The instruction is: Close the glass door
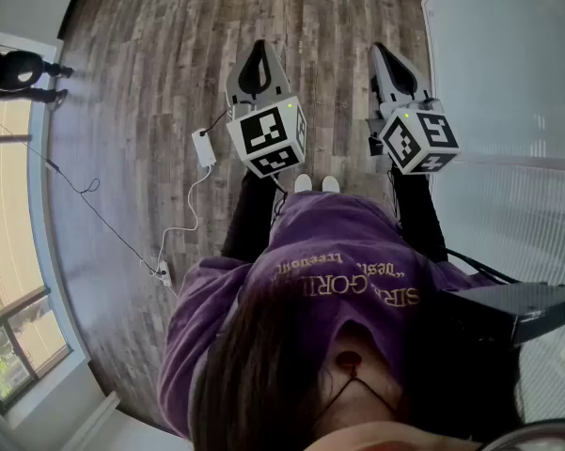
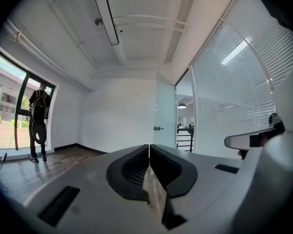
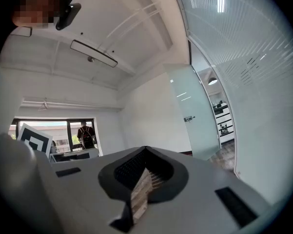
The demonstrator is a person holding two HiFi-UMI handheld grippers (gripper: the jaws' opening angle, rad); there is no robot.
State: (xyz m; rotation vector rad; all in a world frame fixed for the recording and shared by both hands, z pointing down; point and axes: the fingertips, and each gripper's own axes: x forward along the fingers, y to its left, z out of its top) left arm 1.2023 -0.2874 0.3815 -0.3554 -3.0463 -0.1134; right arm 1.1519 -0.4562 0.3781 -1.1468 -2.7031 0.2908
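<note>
The frosted glass door (image 2: 166, 112) stands open far ahead, swung into the room, with a small metal handle (image 2: 157, 128) on its edge. The doorway (image 2: 185, 126) beside it shows a lit room beyond. In the right gripper view the door (image 3: 199, 112) and its handle (image 3: 188, 118) lie ahead to the right. My left gripper (image 2: 149, 147) is shut with nothing in it and points level at the door from a distance. My right gripper (image 3: 145, 150) is likewise shut and empty. In the head view both grippers, left (image 1: 257, 54) and right (image 1: 384, 56), are held side by side over the wooden floor.
A person (image 2: 38, 121) stands at the big window on the left. A white power adapter (image 1: 204, 147) and its thin cable lie on the floor left of my left gripper. A frosted glass wall (image 1: 508, 64) runs along the right side.
</note>
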